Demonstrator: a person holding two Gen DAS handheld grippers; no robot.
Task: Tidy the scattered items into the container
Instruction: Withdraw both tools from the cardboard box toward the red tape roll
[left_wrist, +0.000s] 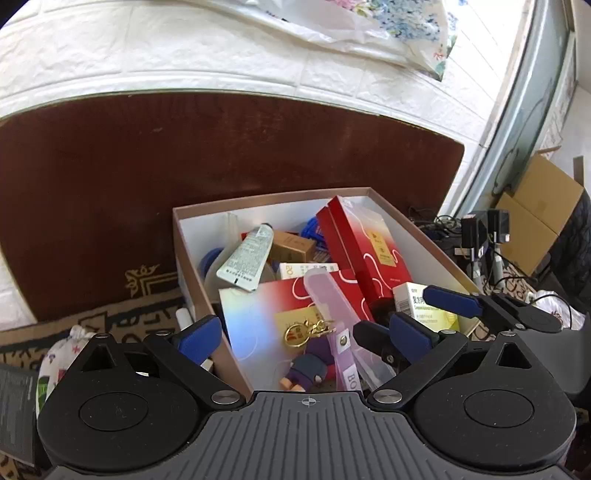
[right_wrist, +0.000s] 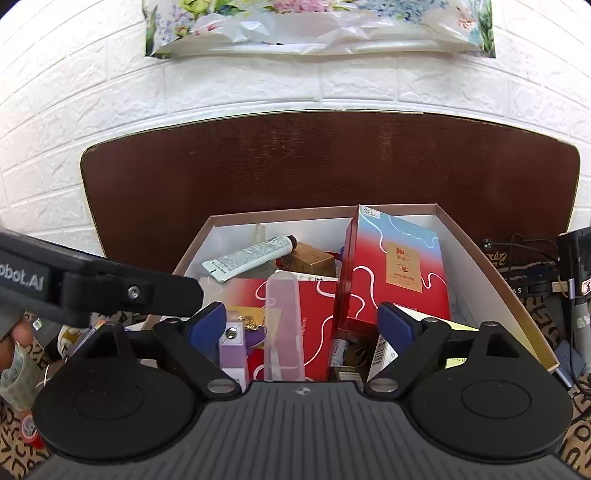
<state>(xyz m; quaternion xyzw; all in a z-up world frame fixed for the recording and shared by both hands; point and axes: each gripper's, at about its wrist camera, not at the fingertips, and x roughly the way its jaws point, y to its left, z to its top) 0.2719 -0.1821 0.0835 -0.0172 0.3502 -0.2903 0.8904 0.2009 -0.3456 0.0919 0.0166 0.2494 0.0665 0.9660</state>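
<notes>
Desk (right_wrist: 295, 173): dark brown top against a white brick wall (right_wrist: 240, 85); a patterned mat (left_wrist: 110, 317) covers its near part.

Box (left_wrist: 192, 266): open cardboard container, white inside, standing on the desk ahead of both grippers and holding the gathered items.

Red cartons: one (right_wrist: 395, 269) stands upright against the right side of the box; a flat one (left_wrist: 273, 314) lies beside it.

Pink case (right_wrist: 282, 325): translucent, long, lying across the flat carton.

Tube (right_wrist: 247, 258): white, dark cap, leaning near the back left of the box.

Brown carton (right_wrist: 314, 260): small, just beside the tube's cap.

Keyring (left_wrist: 306, 332): gold ring with a purple figure, lying at the near edge inside the box.

Left gripper (left_wrist: 306, 334): jaws wide, nothing between the pads, poised over the keyring.

Right gripper (right_wrist: 301, 328): jaws wide, empty, above the pink case.
</notes>
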